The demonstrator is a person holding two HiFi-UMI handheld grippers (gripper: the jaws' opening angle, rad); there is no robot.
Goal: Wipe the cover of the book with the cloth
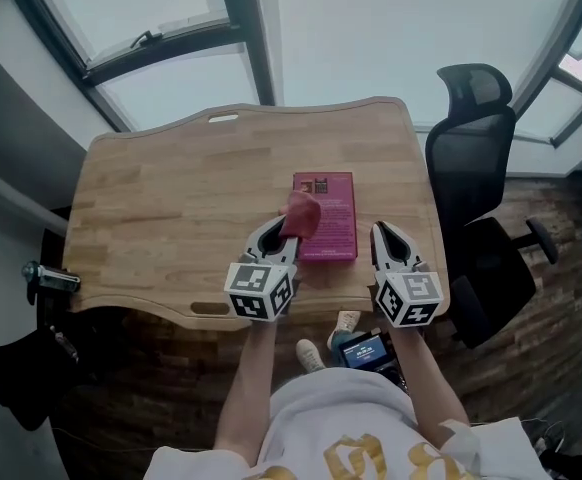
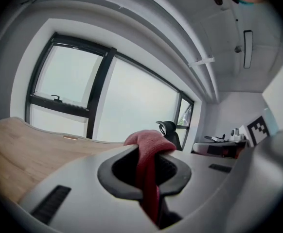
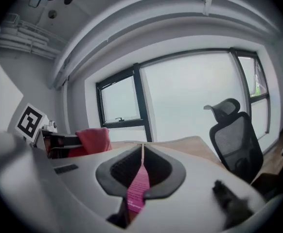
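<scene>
A pink book (image 1: pixel 329 223) lies flat on the wooden table (image 1: pixel 161 208), right of its middle. My left gripper (image 1: pixel 274 236) hangs above the table's near edge, shut on a red cloth (image 1: pixel 301 214). The cloth (image 2: pixel 149 152) bulges over the jaw tips and hangs down between them. My right gripper (image 1: pixel 389 236) is level with the left one, just right of the book and apart from it. Its jaws are shut on a thin pink strip with white print (image 3: pixel 137 186). I cannot tell whether that strip belongs to the book. The right gripper view also shows the cloth (image 3: pixel 94 140).
A black office chair (image 1: pixel 476 178) stands close to the table's right side. Large windows (image 1: pixel 371 28) run behind the table. Below the near edge are the person's shoes (image 1: pixel 316 353) and a small lit screen (image 1: pixel 366 350). A dark object (image 1: pixel 21 373) sits on the floor at left.
</scene>
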